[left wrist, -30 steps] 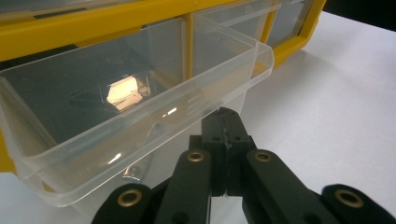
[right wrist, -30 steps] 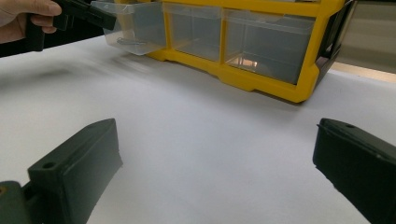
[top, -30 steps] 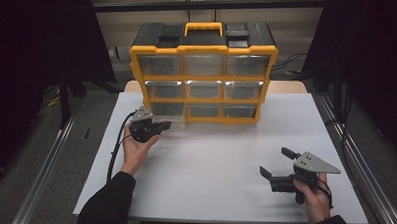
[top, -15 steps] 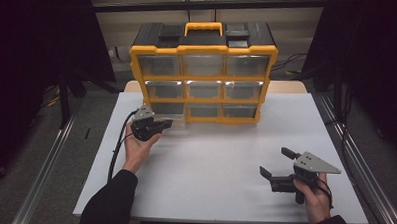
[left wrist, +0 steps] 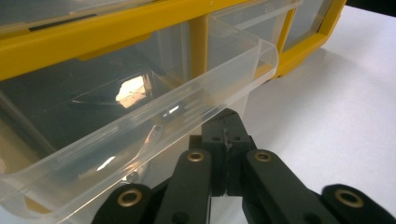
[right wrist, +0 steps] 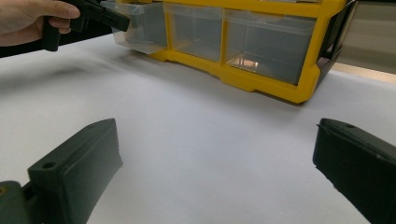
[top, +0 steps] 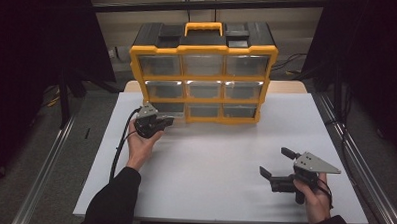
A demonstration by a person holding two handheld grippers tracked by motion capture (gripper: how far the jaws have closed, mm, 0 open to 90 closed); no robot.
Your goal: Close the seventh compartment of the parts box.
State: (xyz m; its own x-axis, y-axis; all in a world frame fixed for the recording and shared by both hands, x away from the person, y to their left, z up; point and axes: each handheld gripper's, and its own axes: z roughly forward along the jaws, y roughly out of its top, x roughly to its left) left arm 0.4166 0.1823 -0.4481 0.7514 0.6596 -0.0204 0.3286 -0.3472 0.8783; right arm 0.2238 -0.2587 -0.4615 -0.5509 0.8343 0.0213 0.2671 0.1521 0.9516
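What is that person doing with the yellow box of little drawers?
A person holds a gripper in each hand at a white table. The left gripper, jaws shut, is at the bottom-left clear drawer of the yellow organizer. That drawer sticks out a little from its slot. The right gripper waits with jaws open, off to the side above the table, touching nothing.

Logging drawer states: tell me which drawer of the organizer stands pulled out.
The bottom-left drawer: it juts forward from the frame at the left gripper; the others sit flush.
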